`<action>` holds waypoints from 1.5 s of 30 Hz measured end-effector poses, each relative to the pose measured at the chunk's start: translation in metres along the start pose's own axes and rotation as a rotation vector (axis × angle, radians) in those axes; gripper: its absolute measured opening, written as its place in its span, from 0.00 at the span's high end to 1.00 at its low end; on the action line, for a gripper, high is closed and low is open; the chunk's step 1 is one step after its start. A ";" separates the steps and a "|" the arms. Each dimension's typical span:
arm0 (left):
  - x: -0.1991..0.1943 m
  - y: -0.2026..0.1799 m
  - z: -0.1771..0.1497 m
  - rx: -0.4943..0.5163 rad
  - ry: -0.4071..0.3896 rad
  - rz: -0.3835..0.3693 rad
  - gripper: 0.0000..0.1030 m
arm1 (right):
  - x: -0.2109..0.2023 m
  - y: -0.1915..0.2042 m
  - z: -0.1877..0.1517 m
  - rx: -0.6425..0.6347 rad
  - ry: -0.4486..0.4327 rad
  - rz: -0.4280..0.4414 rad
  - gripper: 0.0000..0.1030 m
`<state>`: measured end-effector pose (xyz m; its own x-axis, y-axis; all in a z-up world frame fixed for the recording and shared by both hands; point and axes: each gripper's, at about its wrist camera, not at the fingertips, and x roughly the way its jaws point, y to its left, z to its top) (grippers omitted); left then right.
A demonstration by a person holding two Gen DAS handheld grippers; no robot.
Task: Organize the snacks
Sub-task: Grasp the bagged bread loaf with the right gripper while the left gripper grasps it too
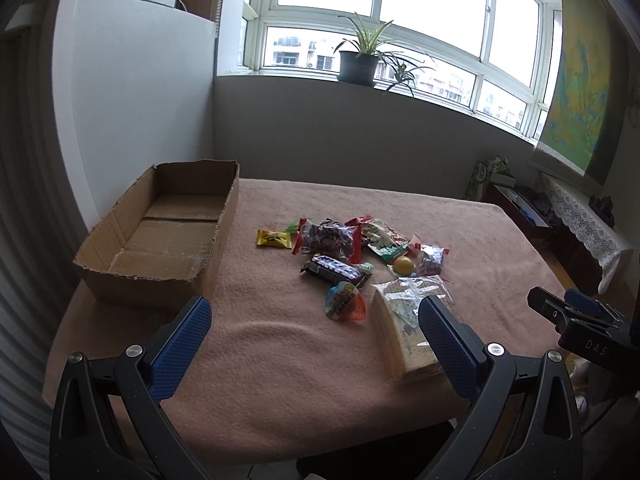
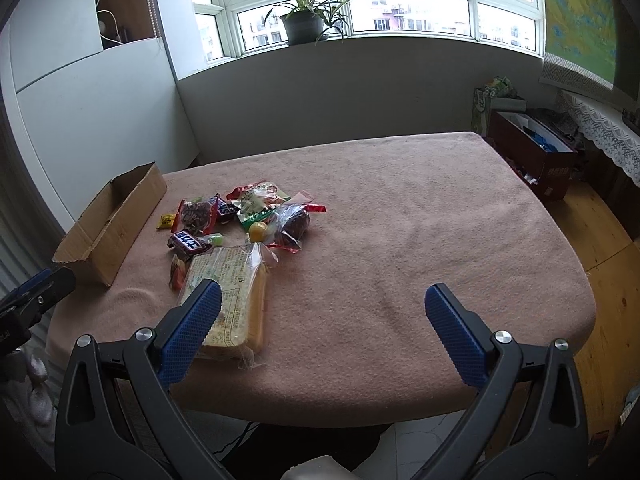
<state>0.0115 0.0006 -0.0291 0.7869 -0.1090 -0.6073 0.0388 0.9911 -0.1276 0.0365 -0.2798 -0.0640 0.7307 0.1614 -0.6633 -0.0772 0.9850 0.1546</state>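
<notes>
A heap of wrapped snacks (image 1: 352,252) lies mid-table on the pink cloth: a yellow packet (image 1: 274,239), a dark chocolate bar (image 1: 334,269), a yellow ball (image 1: 403,266) and a large clear-wrapped cake pack (image 1: 404,328). An empty cardboard box (image 1: 160,236) stands at the left. My left gripper (image 1: 316,312) hangs open near the table's front edge, its right finger over the cake pack. My right gripper (image 2: 322,300) is open too, just right of the cake pack (image 2: 232,300), with the snack heap (image 2: 240,216) and the box (image 2: 112,224) beyond it.
The table's pink cloth (image 2: 420,220) stretches to the right of the snacks. A potted plant (image 1: 358,64) sits on the windowsill. A dark red box (image 2: 536,152) and a lace-covered cabinet (image 2: 600,128) stand on the wooden floor at the right.
</notes>
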 end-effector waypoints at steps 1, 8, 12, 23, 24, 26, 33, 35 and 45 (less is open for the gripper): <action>0.004 0.002 -0.002 -0.003 0.007 -0.021 0.01 | 0.003 -0.001 -0.001 0.012 0.018 0.026 0.00; 0.029 0.004 -0.016 -0.135 0.131 -0.230 0.03 | 0.038 -0.004 -0.009 0.086 0.162 0.203 0.00; 0.040 0.003 -0.020 -0.165 0.199 -0.311 0.10 | 0.061 -0.005 -0.012 0.156 0.246 0.317 0.09; 0.080 -0.012 -0.030 -0.189 0.352 -0.464 0.41 | 0.099 0.003 -0.012 0.248 0.386 0.508 0.39; 0.083 -0.013 -0.031 -0.196 0.366 -0.473 0.45 | 0.101 0.004 -0.012 0.241 0.394 0.511 0.44; 0.089 -0.012 -0.033 -0.208 0.393 -0.495 0.50 | 0.103 0.007 -0.011 0.225 0.399 0.503 0.45; 0.098 -0.014 -0.033 -0.209 0.408 -0.529 0.64 | 0.105 0.007 -0.008 0.199 0.412 0.500 0.52; 0.096 -0.016 -0.032 -0.195 0.403 -0.523 0.64 | 0.103 0.008 -0.007 0.188 0.407 0.492 0.52; 0.076 -0.011 -0.019 -0.166 0.330 -0.510 0.64 | 0.081 0.035 0.010 0.118 0.362 0.501 0.52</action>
<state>0.0596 -0.0204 -0.0887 0.4624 -0.6089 -0.6446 0.2420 0.7860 -0.5689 0.0996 -0.2327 -0.1052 0.3480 0.6327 -0.6918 -0.2603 0.7741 0.5771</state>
